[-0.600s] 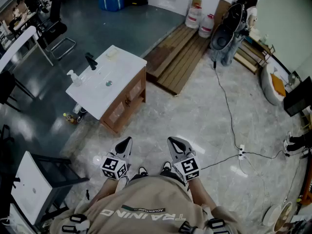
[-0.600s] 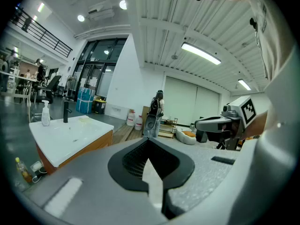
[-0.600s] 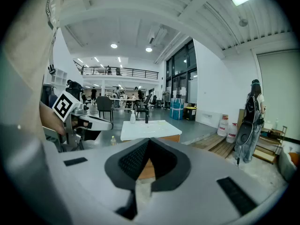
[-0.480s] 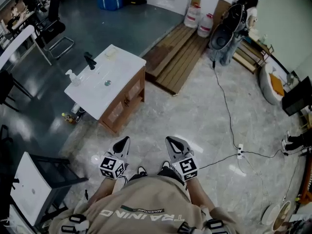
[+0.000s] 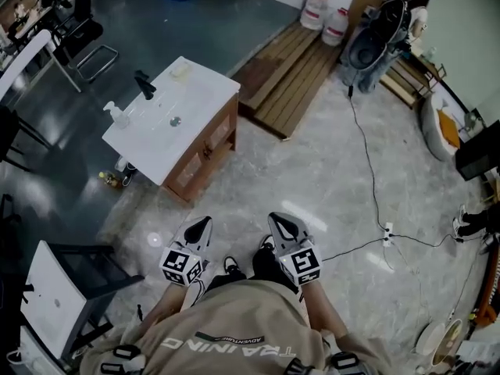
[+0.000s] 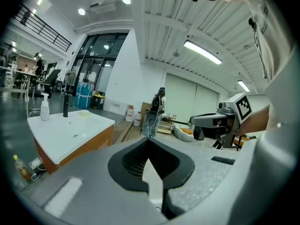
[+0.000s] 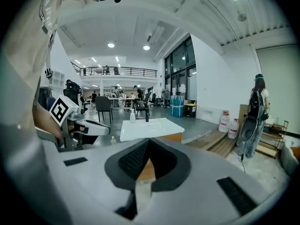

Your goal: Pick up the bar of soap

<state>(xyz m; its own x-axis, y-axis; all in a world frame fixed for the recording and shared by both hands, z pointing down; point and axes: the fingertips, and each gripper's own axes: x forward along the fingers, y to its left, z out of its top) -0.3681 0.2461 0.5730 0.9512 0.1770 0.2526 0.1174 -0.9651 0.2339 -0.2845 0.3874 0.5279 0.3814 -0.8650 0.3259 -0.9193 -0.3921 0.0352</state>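
Note:
The pale yellow bar of soap (image 5: 180, 70) lies on the far corner of a white washstand top (image 5: 191, 108), next to a black faucet (image 5: 144, 84). From the left gripper view the soap (image 6: 84, 112) is far ahead on the left. In the right gripper view the soap (image 7: 162, 120) is small on the same top. My left gripper (image 5: 203, 223) and right gripper (image 5: 276, 223) are held side by side close to my body, well short of the washstand. Both are shut with nothing between the jaws, as each own view confirms for the left gripper (image 6: 149, 138) and right gripper (image 7: 149, 140).
A soap dispenser bottle (image 5: 117, 114) stands on the washstand's near left corner. A wooden platform (image 5: 285, 76) lies beyond it. A black cable (image 5: 367, 162) runs over the marble floor at right. A white board on a dark frame (image 5: 55, 295) stands at lower left.
The view has shifted a little, with the washstand and wooden platform sliding up the frame. Both grippers stay shut in the same spot before my body.

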